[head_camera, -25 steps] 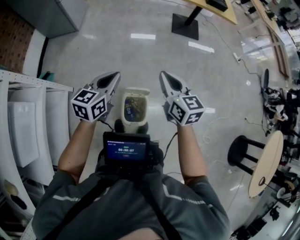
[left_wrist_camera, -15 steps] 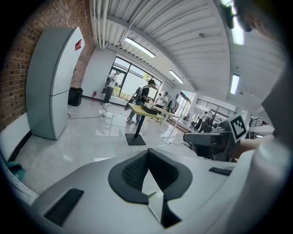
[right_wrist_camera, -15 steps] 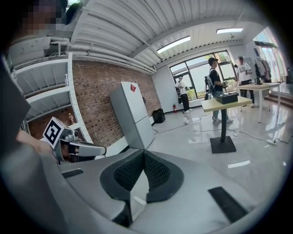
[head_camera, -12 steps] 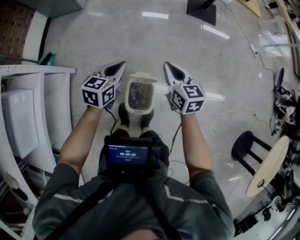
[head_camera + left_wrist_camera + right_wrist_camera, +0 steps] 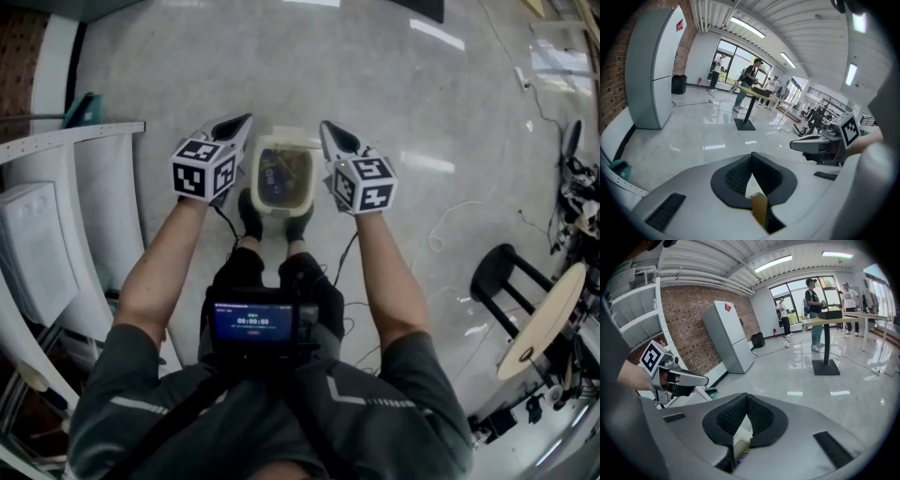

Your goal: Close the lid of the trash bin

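Observation:
A cream trash bin (image 5: 282, 200) stands on the floor right in front of the person's shoes, with its lid (image 5: 281, 139) raised at the far side and rubbish showing inside. My left gripper (image 5: 242, 121) hovers just left of the bin's rim, jaws together and empty. On the other side my right gripper (image 5: 327, 128) is held level with it, also shut and empty. In the left gripper view the jaw tips (image 5: 751, 154) meet, and a sliver of the bin (image 5: 753, 189) shows below them. The right gripper view shows the same: closed tips (image 5: 746, 397) above the bin (image 5: 740, 437).
White shelving (image 5: 56, 234) runs along the left. A black stool (image 5: 502, 272) and a round wooden tabletop (image 5: 544, 319) stand at the right, with cables (image 5: 450, 225) on the glossy floor. A grey cabinet (image 5: 729, 336) and several people at a standing table (image 5: 829, 319) are far off.
The person has stepped up to the bin, so it now sits between the two grippers instead of ahead of them. Both grippers stayed shut and the lid stayed up.

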The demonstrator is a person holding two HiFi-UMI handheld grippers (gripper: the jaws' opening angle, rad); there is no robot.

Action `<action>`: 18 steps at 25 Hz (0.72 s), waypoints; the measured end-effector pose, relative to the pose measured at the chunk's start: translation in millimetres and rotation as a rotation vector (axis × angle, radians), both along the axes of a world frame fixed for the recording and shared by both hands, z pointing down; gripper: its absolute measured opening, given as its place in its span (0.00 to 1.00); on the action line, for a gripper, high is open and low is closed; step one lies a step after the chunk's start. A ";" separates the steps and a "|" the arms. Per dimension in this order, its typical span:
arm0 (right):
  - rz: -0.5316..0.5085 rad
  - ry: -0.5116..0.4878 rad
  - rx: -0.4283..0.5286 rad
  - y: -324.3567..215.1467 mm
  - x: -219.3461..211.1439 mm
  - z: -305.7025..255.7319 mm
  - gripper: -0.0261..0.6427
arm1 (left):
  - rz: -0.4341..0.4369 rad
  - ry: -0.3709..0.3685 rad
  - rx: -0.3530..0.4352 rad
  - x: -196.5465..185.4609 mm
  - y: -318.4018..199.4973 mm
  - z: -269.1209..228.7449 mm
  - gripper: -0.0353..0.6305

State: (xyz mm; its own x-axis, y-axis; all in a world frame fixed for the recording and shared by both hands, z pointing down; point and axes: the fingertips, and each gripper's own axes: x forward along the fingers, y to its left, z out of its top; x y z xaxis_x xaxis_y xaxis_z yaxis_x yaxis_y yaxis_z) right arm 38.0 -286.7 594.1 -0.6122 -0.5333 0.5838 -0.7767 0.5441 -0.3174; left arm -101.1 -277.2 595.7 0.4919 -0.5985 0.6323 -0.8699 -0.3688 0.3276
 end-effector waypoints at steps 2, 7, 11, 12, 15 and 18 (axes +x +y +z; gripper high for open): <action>0.005 0.003 -0.019 -2.7 -2.4 13.8 0.06 | 0.010 -0.002 -0.017 1.1 -4.9 11.8 0.05; 0.018 0.025 -0.064 -9.9 -11.7 78.4 0.06 | 0.038 -0.001 -0.065 -1.6 -13.5 78.4 0.05; -0.002 0.042 -0.092 -4.3 -17.8 103.7 0.06 | 0.020 -0.009 -0.125 -4.5 -11.1 111.2 0.05; -0.004 0.051 -0.102 -3.9 -19.4 110.3 0.06 | 0.019 -0.011 -0.142 -5.1 -10.4 119.5 0.05; 0.012 0.057 -0.139 -3.6 -18.9 126.0 0.06 | 0.029 -0.018 -0.182 -3.5 -6.2 138.3 0.05; 0.032 0.066 -0.173 5.2 -7.2 136.3 0.06 | 0.047 -0.028 -0.211 5.9 6.2 147.1 0.05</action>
State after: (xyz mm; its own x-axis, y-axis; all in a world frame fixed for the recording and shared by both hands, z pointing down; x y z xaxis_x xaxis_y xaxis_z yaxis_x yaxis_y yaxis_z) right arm 30.8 -281.6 730.4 -0.5538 -0.4396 0.7071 -0.8149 0.4604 -0.3520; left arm -95.1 -271.0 742.7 0.4968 -0.4278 0.7551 -0.8630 -0.3352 0.3779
